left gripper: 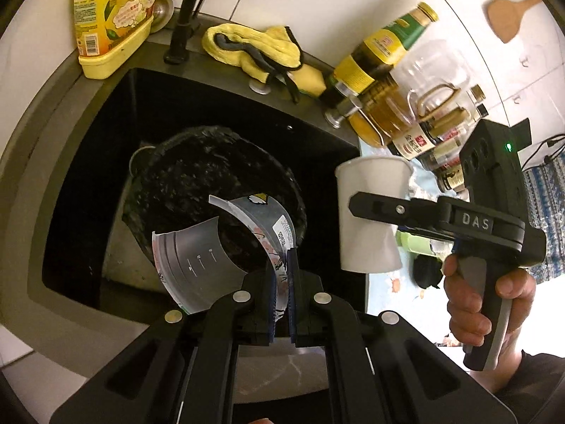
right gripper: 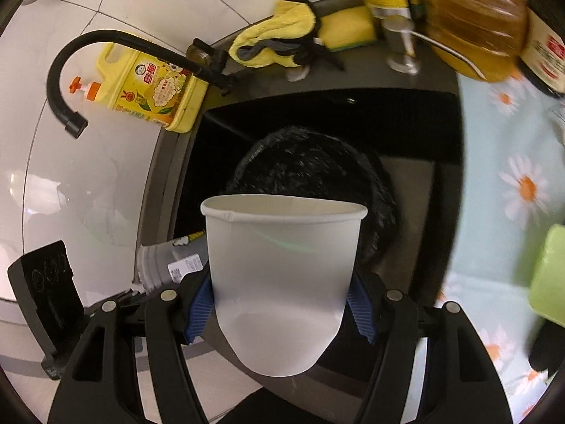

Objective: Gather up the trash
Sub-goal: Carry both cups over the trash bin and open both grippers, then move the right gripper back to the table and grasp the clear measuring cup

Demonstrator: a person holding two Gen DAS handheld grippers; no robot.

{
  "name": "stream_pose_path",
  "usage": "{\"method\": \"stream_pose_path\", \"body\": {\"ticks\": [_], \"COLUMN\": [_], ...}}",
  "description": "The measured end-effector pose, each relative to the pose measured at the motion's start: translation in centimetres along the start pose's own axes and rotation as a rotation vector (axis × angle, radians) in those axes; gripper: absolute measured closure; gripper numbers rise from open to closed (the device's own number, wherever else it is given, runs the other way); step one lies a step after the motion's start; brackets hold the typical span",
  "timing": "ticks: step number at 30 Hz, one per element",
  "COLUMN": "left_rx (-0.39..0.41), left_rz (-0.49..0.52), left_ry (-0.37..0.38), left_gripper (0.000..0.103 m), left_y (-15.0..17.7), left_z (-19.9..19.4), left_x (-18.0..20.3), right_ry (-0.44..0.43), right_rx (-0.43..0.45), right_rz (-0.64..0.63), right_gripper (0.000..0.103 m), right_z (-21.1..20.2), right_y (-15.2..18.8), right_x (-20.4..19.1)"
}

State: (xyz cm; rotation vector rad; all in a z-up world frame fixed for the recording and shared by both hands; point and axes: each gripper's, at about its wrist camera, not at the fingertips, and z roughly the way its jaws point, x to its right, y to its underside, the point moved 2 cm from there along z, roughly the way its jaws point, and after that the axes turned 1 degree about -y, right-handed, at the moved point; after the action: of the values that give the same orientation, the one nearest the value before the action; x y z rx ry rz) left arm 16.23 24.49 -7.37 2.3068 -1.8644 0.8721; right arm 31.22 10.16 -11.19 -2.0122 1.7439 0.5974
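Observation:
My left gripper (left gripper: 281,275) is shut on the rim of a torn printed paper cup (left gripper: 212,247), held over the black-bagged trash bin (left gripper: 212,176) that stands in the dark sink (left gripper: 88,162). My right gripper (right gripper: 280,300) is shut on a white paper cup (right gripper: 282,275), upright, just in front of the bin (right gripper: 310,162). In the left wrist view the white cup (left gripper: 367,212) and right gripper (left gripper: 385,208) hang at the sink's right edge. The torn cup also shows in the right wrist view (right gripper: 169,265).
A black faucet (right gripper: 106,56), a yellow detergent bottle (left gripper: 109,17), a yellow cloth (left gripper: 257,49) and a sponge (right gripper: 349,28) line the sink's back rim. Oil and sauce bottles (left gripper: 385,70) crowd the right counter, which has a daisy-print cover (right gripper: 512,183). A green object (right gripper: 551,275) lies right.

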Motion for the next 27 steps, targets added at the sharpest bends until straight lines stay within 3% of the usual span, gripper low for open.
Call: {"method": "stream_pose_path", "body": {"ticks": [9,13,24,27], "left_rx": [-0.034,-0.050,-0.066,-0.060], "left_rz": [-0.026,-0.031,0.017,0.029], "left_ry": [0.007,0.015,0.018,0.016], "left_gripper": [0.097,0.087,0.087,0.078], "left_y": [-2.8,-3.5,-3.3,-2.9], "left_z": [1.3,2.0,2.3,2.1], "left_x": [-2.3,-2.7,-1.4,-0.7], "right_ry": [0.028,0.035,0.050,0.048], "right_rx": [-0.033,-0.028,0.011,0.028], "right_rz": [0.003,0.017,0.076,0.084], "right_gripper": [0.031,0.031,0.031,0.031], "right_z": [3.3,3.2,1.1,0.0], "right_y": [-2.9,-3.5,-2.3,-1.4], "right_x": [-1.5,-1.1,1.3,1.7]}}
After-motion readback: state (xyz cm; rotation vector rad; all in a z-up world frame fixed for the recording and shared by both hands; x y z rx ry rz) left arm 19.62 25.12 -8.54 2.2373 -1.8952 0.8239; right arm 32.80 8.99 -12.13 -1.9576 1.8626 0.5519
